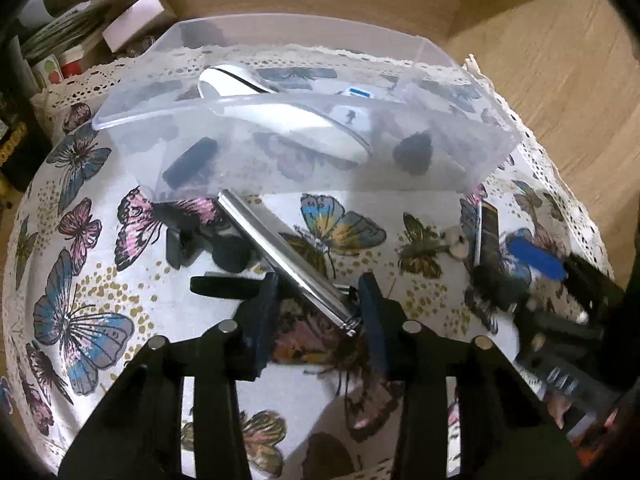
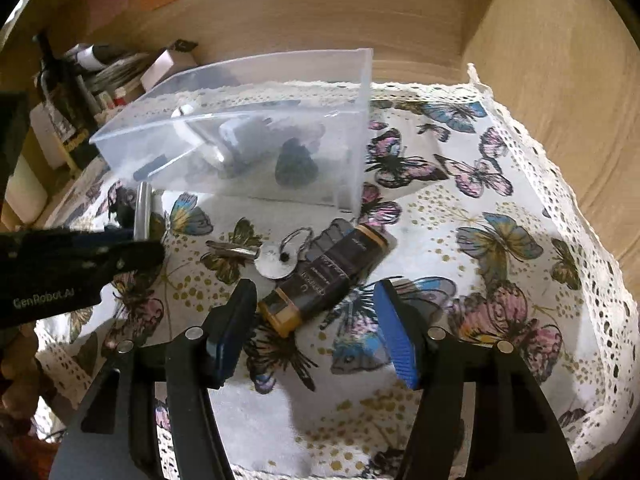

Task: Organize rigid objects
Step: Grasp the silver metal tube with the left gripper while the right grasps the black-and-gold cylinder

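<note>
The left hand-held gripper (image 1: 318, 312) stands low over the butterfly-print cloth on the counter (image 1: 120, 360), its jaws partly apart with the near end of a silver metal tube (image 1: 280, 256) lying slantwise between them; the pads look close to the tube, but whether they press on it cannot be told. The tube's far end reaches the front wall of the clear plastic bin (image 1: 472, 168), which sits toward the counter's back edge and holds a white computer mouse (image 1: 288, 120) and some small dark pieces. The right hand-held gripper (image 2: 316, 320) is open, its blue pads on either side of the near end of a dark bottle with tan caps (image 2: 328, 280), not touching it. A key on a string (image 2: 274, 262) lies just beside the bottle. To the right of the bottle the cloth lies bare up to the lace edge (image 2: 560, 216); the left gripper crowds the left side.
</note>
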A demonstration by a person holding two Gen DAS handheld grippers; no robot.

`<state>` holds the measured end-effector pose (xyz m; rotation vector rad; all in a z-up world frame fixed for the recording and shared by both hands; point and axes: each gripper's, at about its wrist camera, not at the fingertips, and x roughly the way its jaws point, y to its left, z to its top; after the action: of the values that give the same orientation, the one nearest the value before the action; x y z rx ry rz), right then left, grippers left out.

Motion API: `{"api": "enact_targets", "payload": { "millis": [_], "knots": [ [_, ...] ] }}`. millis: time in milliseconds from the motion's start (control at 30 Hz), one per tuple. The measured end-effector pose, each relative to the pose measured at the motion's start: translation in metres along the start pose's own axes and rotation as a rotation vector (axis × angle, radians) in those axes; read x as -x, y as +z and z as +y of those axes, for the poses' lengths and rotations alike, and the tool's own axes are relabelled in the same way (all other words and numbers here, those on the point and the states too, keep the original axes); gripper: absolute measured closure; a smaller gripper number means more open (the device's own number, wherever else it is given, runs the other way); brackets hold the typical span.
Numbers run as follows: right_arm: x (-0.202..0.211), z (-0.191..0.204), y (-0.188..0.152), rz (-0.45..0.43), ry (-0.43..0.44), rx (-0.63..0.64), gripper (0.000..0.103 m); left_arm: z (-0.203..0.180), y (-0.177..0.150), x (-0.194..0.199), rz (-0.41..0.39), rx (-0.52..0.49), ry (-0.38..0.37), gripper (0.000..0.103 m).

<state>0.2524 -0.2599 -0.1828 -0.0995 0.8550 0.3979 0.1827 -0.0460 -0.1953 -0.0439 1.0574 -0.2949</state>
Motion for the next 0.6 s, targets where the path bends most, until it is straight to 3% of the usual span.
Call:
{"api": "enact_targets", "payload": {
  "millis": [167,267,467,600],
  "knots": [
    [-0.002,-0.007,0.009,-0.007,-0.020,-0.045,0.045,0.006,-0.019,0.012,0.015,-0.073,-0.018,0.083],
    [-0.011,-0.008,0.007,0.027,-0.037,-0.038,0.045,0.011,-0.030,0.019,0.034,-0.130,-0.040,0.085],
    [-0.007,-0.009,0.000,0.023,-0.070,-0.008,0.055,0.021,-0.031,0.029,0.042,-0.162,-0.040,0.085],
    [-0.008,-0.014,0.001,0.027,-0.086,-0.021,0.068,0.019,-0.023,0.022,0.045,-0.168,-0.034,0.069]
  ]
}}
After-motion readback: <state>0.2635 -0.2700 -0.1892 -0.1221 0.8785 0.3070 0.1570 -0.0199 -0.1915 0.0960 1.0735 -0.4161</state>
